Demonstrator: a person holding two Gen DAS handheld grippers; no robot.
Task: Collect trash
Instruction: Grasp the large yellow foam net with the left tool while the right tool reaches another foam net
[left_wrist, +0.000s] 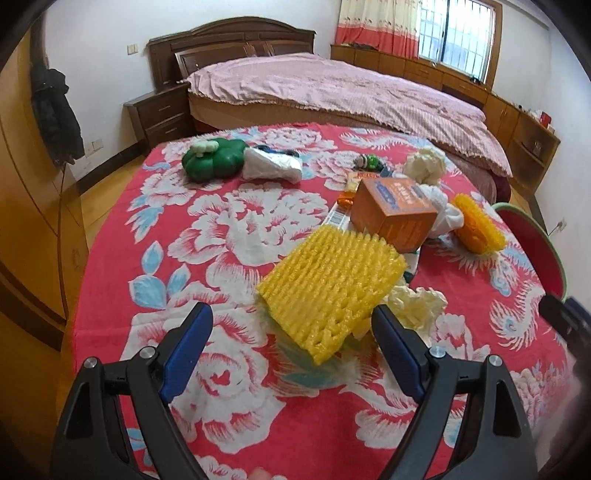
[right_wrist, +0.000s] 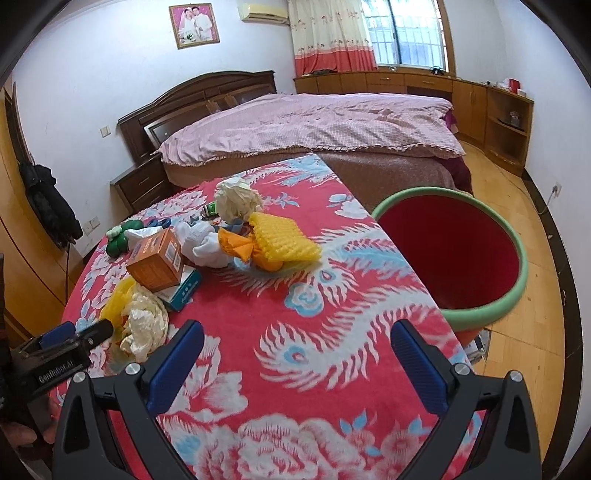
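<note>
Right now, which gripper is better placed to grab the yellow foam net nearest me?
Left. The left gripper is open with the yellow foam net just ahead between its fingers; the right gripper faces bare cloth.

the left gripper (left_wrist: 291, 332) is held with its jaws wide apart over a red flowered cloth (left_wrist: 221, 236). a yellow foam net (left_wrist: 328, 291) is seen just ahead between the fingers, untouched. an orange box (left_wrist: 393, 212) is set behind it, beside crumpled paper (left_wrist: 424, 164).
</note>
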